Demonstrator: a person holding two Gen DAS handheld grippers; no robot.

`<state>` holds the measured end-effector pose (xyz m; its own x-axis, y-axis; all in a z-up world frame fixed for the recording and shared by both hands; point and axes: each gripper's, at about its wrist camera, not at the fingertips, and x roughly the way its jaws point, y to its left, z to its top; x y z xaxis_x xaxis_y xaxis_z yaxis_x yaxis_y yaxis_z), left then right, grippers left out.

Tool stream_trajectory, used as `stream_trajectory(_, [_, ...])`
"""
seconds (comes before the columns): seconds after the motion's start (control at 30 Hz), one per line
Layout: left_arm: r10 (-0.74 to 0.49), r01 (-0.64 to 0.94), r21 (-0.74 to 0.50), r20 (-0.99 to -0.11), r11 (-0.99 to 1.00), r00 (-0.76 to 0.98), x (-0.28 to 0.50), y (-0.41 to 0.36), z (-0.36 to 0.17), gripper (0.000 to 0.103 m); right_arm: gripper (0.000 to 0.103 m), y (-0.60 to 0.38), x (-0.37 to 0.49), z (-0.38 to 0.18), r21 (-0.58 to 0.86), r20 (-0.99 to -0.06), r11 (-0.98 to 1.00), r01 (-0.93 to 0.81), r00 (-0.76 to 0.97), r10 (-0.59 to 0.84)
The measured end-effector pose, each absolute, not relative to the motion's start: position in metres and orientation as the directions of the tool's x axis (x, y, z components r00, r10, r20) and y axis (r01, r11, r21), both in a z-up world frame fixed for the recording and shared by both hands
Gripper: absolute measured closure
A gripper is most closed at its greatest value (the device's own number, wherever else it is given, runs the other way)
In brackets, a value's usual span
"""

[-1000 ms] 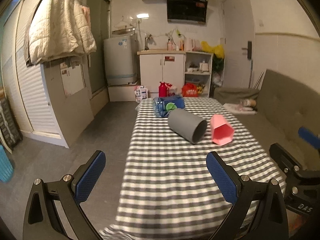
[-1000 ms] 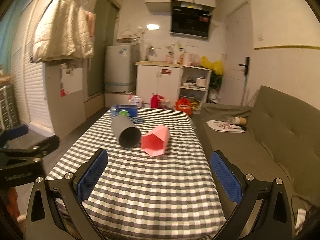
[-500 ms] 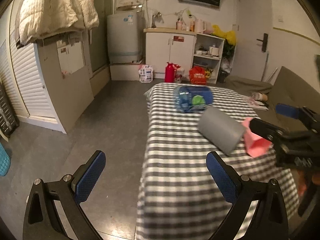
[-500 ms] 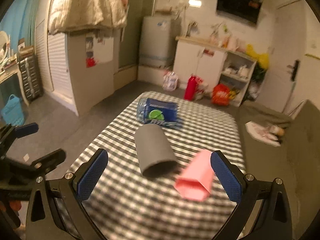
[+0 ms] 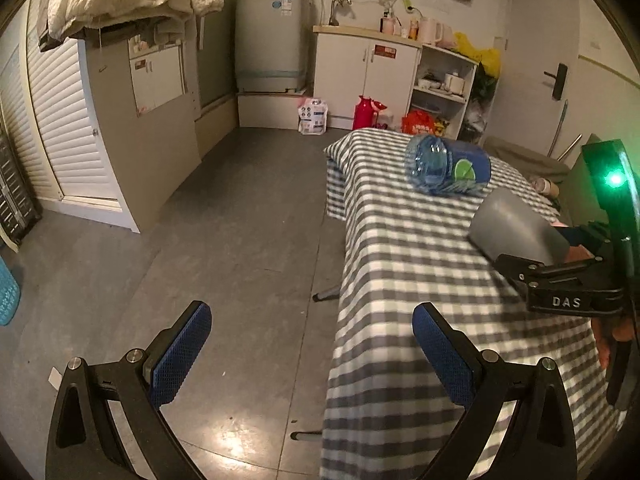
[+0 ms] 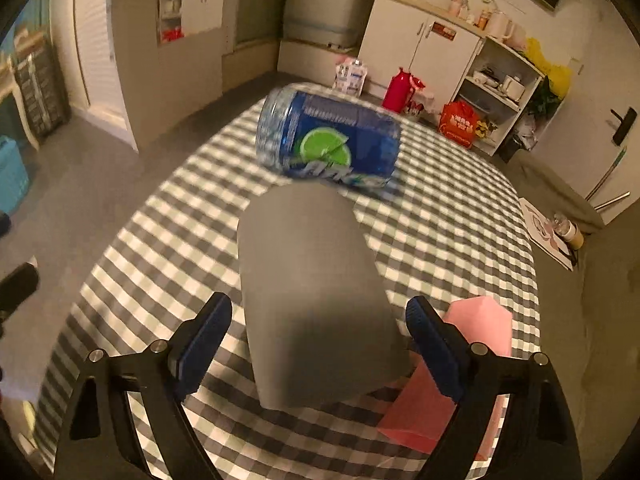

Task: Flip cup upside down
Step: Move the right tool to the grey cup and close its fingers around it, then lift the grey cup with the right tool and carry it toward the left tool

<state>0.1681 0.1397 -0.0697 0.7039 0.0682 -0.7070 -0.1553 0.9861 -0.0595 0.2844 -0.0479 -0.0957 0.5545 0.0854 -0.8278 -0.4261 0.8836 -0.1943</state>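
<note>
1. Your right gripper [image 6: 318, 334] is spread wide, straddling the grey cup [image 6: 316, 300] without touching it.
2. The cup lies on its side on the checked tablecloth [image 6: 460, 232], long axis running straight ahead from your fingers.
3. Just right of it lies a pink cup [image 6: 452, 392]; beyond it, a blue bottle [image 6: 332, 140].
4. Your left gripper [image 5: 312, 360] hangs open at the table's edge.

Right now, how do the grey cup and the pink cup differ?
The grey cup is round and smooth-walled; the pink cup has flat facets. The grey cup looks larger and sits between the open fingers of the right gripper; the pink cup lies outside the right finger. Both lie on their sides on the checked tablecloth.
</note>
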Motion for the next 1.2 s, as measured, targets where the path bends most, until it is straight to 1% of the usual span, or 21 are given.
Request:
stream_trajectory(0.07, [0.071,-0.156,-0.056,-0.706,0.986,0.705,0.162,0.141,-0.067,0.0,0.027,-0.045,0.28,-0.096,-0.244,-0.821,0.882,-0.403,0.57,0.033])
stream_trajectory(0.1, [0.075,-0.159,-0.054,-0.705,0.986,0.706,0.159,0.141,-0.065,0.0,0.028,-0.044,0.277,-0.094,-0.244,-0.823,0.884,-0.399,0.568,0.03])
stream_trajectory(0.2, [0.079,-0.165,-0.056,-0.703,0.985,0.707,0.149,0.14,-0.059,0.0,0.029,-0.044,0.256,-0.087,-0.214,-0.834,0.902,-0.375,0.552,0.031])
stream_trajectory(0.4, [0.064,-0.135,-0.047,-0.699,0.99,0.713,0.12,0.126,-0.044,0.0,0.029,-0.051,0.187,-0.071,-0.17,-0.843,0.937,-0.305,0.538,0.022])
stream_trajectory(0.53, [0.035,-0.104,-0.056,-0.702,0.993,0.711,0.099,0.112,-0.037,0.0,0.029,-0.07,0.141,-0.064,-0.078,-0.843,0.967,-0.242,0.534,0.065])
stream_trajectory(0.63, [0.027,-0.082,-0.043,-0.71,0.996,0.703,0.086,0.099,-0.033,0.0,0.03,-0.083,0.113,-0.069,-0.057,-0.849,0.974,-0.22,0.524,0.069])
stream_trajectory(0.9, [0.033,-0.055,-0.008,-0.711,0.998,0.702,0.069,0.061,-0.021,0.0,0.03,-0.102,0.09,-0.078,0.023,-0.852,0.977,-0.214,0.507,0.131])
stream_trajectory(0.93, [0.032,-0.052,-0.007,-0.712,0.999,0.701,0.067,0.057,-0.02,0.0,0.027,-0.104,0.089,-0.076,0.032,-0.845,0.975,-0.221,0.514,0.145])
stream_trajectory(0.97, [0.031,-0.05,-0.006,-0.717,0.999,0.696,0.067,0.053,-0.019,0.0,0.019,-0.106,0.086,-0.071,0.032,-0.833,0.973,-0.229,0.532,0.153])
stream_trajectory(1.03, [0.033,-0.049,-0.002,-0.727,0.999,0.686,0.066,0.046,-0.018,0.0,0.013,-0.113,0.079,-0.062,0.031,-0.807,0.97,-0.241,0.567,0.166])
stream_trajectory(1.13, [0.064,-0.062,0.03,-0.738,0.998,0.672,0.07,0.031,-0.015,0.0,0.013,-0.137,0.069,-0.045,0.067,-0.776,0.971,-0.231,0.599,0.197])
stream_trajectory(1.2, [0.05,-0.055,0.018,-0.747,0.998,0.663,0.074,0.019,-0.014,0.0,0.013,-0.159,0.064,-0.037,0.076,-0.762,0.975,-0.207,0.619,0.191])
